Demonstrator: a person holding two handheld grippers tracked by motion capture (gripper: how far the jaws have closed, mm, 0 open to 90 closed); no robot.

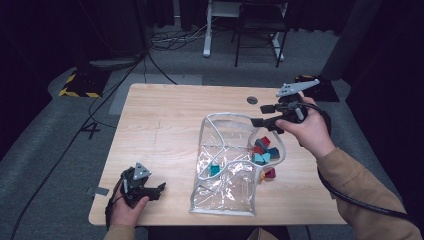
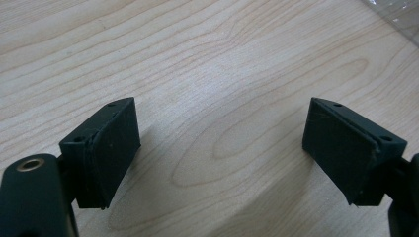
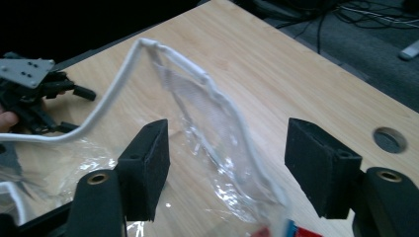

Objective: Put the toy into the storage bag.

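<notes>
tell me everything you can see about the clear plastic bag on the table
The clear plastic bag lies on the wooden table, crinkled and glossy, edged with white piping that forms its open, raised rim. Red and teal blocks sit inside near the mouth; one teal block lies deeper, one red block at its right edge. The right gripper hovers open at the rim; whether it touches is unclear.

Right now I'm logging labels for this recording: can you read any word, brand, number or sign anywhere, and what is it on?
None can be read.
Clear bag: no print that I can make out.
Coloured blocks: plain faces.
Grey plate on the right gripper: holes, no lettering.
Yellow-and-black striped floor base: a hazard pattern, no words.
</notes>
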